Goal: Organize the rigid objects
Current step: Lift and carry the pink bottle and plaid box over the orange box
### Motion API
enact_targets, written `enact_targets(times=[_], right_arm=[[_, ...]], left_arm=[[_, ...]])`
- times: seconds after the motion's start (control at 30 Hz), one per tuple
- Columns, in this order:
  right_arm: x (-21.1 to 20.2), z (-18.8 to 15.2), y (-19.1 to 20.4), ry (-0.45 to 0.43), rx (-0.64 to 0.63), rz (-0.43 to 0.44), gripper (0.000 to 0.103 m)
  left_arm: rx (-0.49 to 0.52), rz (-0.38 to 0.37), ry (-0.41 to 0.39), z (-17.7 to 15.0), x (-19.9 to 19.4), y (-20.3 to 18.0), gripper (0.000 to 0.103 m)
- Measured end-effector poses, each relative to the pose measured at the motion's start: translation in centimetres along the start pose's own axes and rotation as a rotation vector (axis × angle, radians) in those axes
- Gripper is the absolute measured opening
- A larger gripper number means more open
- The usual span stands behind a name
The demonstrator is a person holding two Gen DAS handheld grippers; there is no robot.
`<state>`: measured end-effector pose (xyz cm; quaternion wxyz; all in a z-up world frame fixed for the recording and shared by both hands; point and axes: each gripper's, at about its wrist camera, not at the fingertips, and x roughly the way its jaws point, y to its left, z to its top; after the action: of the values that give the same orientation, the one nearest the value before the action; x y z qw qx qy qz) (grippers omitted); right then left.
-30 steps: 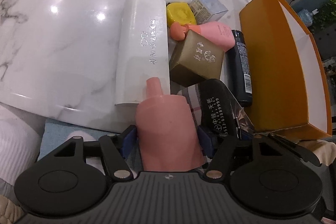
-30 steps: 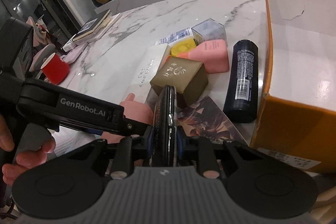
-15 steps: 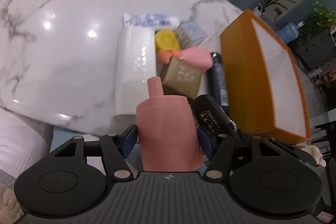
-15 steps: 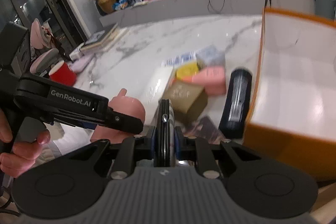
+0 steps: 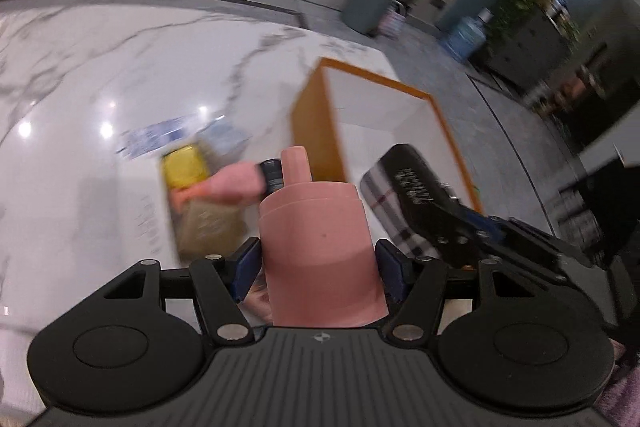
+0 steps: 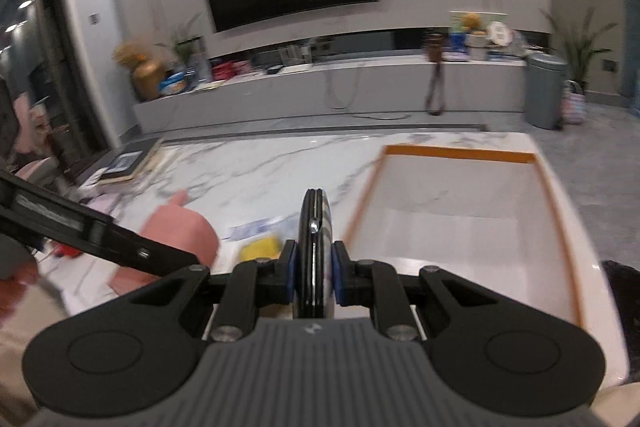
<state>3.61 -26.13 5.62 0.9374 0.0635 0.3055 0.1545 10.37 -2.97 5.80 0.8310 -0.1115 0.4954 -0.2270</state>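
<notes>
Left gripper (image 5: 318,263) is clamped across the wide body of a pink bottle (image 5: 320,247) at lower centre of the left view, nozzle up; it looks like light, stiff, smooth plastic, so gripping the broad body rather than the thin neck seems the safer hold. Right gripper (image 6: 314,277) is closed tight on a thin black case (image 6: 314,247) held edge-on at frame centre, probably rigid and light but prone to twisting. The orange box (image 6: 460,155) sits open at right, remaining items blurred at centre left.

Both wrist views look forward over the table, sharing the orange box (image 5: 320,131) (image 6: 460,154).
</notes>
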Motion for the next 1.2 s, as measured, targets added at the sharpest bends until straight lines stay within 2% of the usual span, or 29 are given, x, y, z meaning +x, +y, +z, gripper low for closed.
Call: enact_targets(times=[0.2, 0.37, 0.57, 0.63, 0.8, 0.9, 1.07, 1.2], right_arm=[[0.7, -0.1, -4.4, 0.028, 0.091, -0.078, 0.016], [1.7, -0.4, -7.5, 0.065, 0.177, -0.112, 0.016], [3.8, -1.9, -9.6, 0.136, 0.253, -0.087, 0.016], [4.5, -2.5, -10.1, 0.166, 0.282, -0.064, 0.016], [5.8, -3.6, -11.6, 0.218, 0.373, -0.048, 0.016], [5.8, -3.8, -11.8, 0.225, 0.390, -0.061, 0.016], [5.5, -3.9, -11.4, 0.214, 0.369, -0.101, 0.016], [5.4, -3.8, -11.5, 0.213, 0.361, -0.083, 0.017]], left_arm=[[0.071, -0.067, 0.098, 2.8, 4.3, -4.7, 0.071], [0.172, -0.018, 0.201, 3.3, 9.0, -7.2, 0.071], [0.318, 0.067, 0.286, 3.4, 13.5, -8.5, 0.071], [0.358, 0.072, 0.307, 3.2, 14.1, -8.6, 0.071], [0.425, 0.112, 0.341, 3.0, 15.5, -9.5, 0.071], [0.419, 0.097, 0.379, 3.3, 16.6, -9.3, 0.070], [0.532, 0.158, 0.356, 2.1, 16.9, -10.4, 0.070], [0.549, 0.154, 0.341, 1.9, 16.6, -10.4, 0.073]])
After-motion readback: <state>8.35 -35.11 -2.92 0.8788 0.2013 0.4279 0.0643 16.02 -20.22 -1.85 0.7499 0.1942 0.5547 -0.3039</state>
